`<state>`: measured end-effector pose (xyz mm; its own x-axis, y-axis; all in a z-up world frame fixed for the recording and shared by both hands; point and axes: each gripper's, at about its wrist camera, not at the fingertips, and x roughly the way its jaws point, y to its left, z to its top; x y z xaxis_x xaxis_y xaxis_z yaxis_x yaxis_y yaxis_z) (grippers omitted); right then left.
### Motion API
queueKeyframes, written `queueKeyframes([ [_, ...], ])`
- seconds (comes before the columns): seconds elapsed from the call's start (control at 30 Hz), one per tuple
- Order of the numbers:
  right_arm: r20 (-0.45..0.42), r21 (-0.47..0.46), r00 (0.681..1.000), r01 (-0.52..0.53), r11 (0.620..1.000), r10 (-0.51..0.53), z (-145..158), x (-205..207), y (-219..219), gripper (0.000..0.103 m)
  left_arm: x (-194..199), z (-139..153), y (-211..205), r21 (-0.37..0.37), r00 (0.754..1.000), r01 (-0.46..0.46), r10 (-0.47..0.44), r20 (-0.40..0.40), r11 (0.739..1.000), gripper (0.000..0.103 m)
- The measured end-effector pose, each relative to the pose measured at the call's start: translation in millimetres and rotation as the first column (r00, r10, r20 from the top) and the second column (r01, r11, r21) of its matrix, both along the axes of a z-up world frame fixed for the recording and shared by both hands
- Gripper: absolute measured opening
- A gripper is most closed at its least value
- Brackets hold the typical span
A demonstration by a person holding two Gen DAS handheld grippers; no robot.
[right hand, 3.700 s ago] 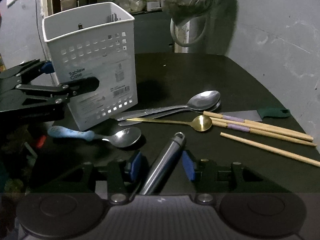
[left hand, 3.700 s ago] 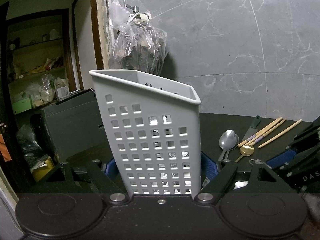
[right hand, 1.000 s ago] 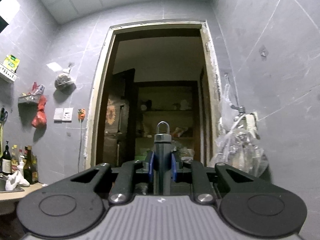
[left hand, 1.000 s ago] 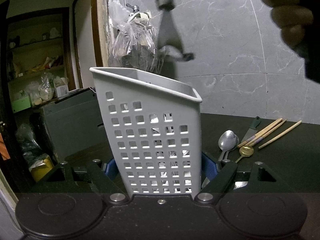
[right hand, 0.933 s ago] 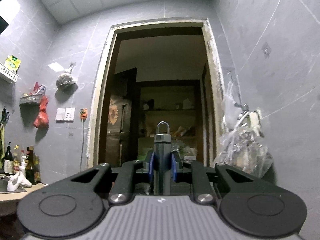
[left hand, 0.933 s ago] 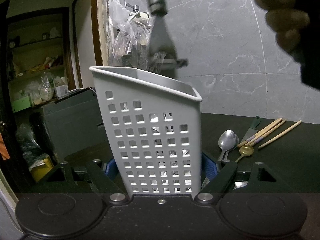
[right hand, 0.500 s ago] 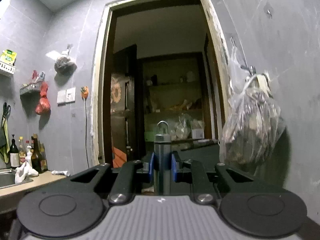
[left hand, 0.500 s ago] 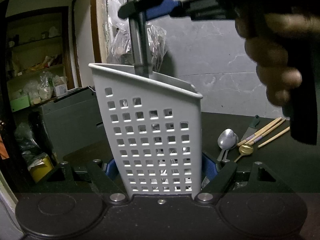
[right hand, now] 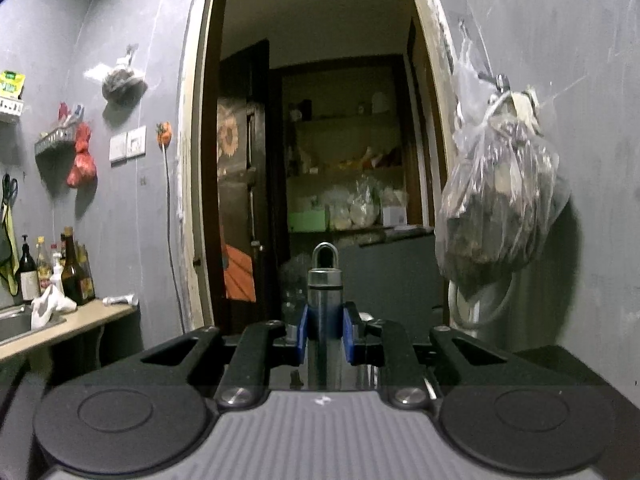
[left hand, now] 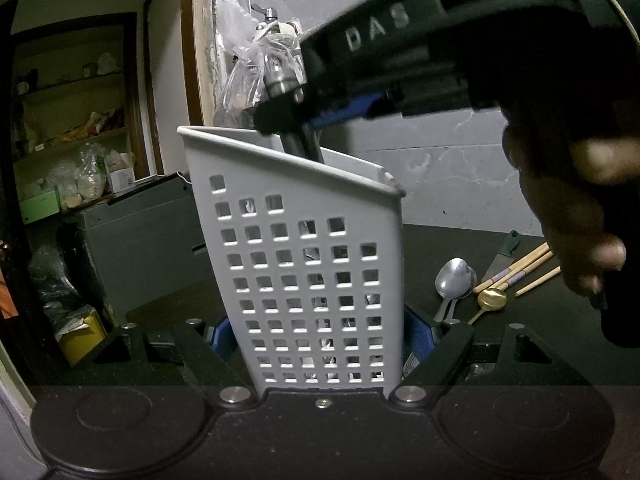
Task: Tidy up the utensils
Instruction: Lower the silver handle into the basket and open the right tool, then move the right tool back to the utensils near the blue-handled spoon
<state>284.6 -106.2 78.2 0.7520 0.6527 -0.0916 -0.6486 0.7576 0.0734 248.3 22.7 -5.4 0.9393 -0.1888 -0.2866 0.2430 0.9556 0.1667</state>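
The right gripper [right hand: 324, 338] is clamped on the grey metal handle of a kitchen tool [right hand: 323, 308], its blue pads pressing either side just below the steel collar and hanging loop, so that the tool stands upright in the grip with its working end pointing down out of sight. In the left wrist view, that right gripper [left hand: 320, 120] hangs directly over the white perforated utensil caddy [left hand: 308, 280], and the tool's handle [left hand: 298, 142] passes down behind the caddy's rim and into it; what kind of head the tool has is hidden inside. Holding it vertical by the top of the handle looks like the sensible way to feed a long tool into a narrow, tall bin without catching the rim. The left gripper [left hand: 316, 336] is closed on the caddy's lower walls, one blue pad against each side, which probably steadies the light plastic caddy so it does not tip or slide while the tool goes in. The person's hand [left hand: 576, 216] wraps the right gripper's grip at the right edge. On the dark table [left hand: 540, 320] beyond the caddy lie the utensils yet to be sorted: steel spoons [left hand: 454, 276], a small gold spoon [left hand: 491, 299], wooden chopsticks [left hand: 520, 266] and a green-handled knife [left hand: 505, 250].
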Motion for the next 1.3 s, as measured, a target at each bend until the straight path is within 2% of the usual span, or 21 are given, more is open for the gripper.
queueKeyframes([
  [0.13, -0.019, -0.017, 1.000, -0.002, 1.000, 0.002, -6.7, -2.1, -1.5, 0.023, 1.0, -1.0, -0.9, 0.004, 1.000, 0.001, -0.001, -0.001, 1.000, 0.081],
  [0.3, -0.006, -0.008, 1.000, -0.003, 1.000, 0.003, -4.6, -10.4, -9.6, 0.041, 3.5, -1.6, -2.0, 0.003, 1.000, 0.000, 0.000, -0.005, 1.000, 0.081],
  [0.6, 0.046, 0.011, 0.997, 0.057, 0.998, -0.057, 5.3, -34.4, -39.3, 0.079, 3.1, -0.6, -1.5, 0.003, 1.000, 0.001, -0.001, -0.007, 1.000, 0.081],
  [0.67, 0.052, 0.009, 0.995, 0.089, 0.996, -0.090, 5.3, -40.7, -49.1, 0.093, 2.6, -0.2, -1.2, 0.004, 1.000, 0.003, -0.003, -0.007, 1.000, 0.081],
  [0.73, 0.048, 0.010, 0.991, 0.125, 0.992, -0.126, 2.6, -46.6, -60.7, 0.098, 2.2, 0.2, 0.1, 0.004, 1.000, 0.006, -0.006, -0.007, 1.000, 0.081],
  [0.87, -0.037, -0.035, 0.976, 0.213, 0.976, -0.215, -12.2, -52.5, -79.7, 0.102, 2.2, 0.2, 0.6, 0.003, 1.000, 0.008, -0.008, -0.009, 1.000, 0.081],
  [1.0, -0.168, -0.187, 0.934, 0.283, 0.941, -0.314, -38.3, -48.7, -79.2, 0.102, 2.5, 1.8, 1.2, 0.005, 1.000, 0.011, -0.011, -0.014, 1.000, 0.081],
  [1.13, -0.260, -0.295, 0.899, 0.275, 0.915, -0.353, -65.1, -44.8, -70.1, 0.102, 3.1, 3.1, 0.9, 0.010, 1.000, 0.011, -0.011, -0.017, 1.000, 0.081],
  [1.3, -0.309, -0.328, 0.889, 0.234, 0.915, -0.339, -82.0, -43.3, -56.1, 0.102, 4.6, 4.3, 1.0, 0.011, 1.000, 0.012, -0.011, -0.020, 1.000, 0.081],
])
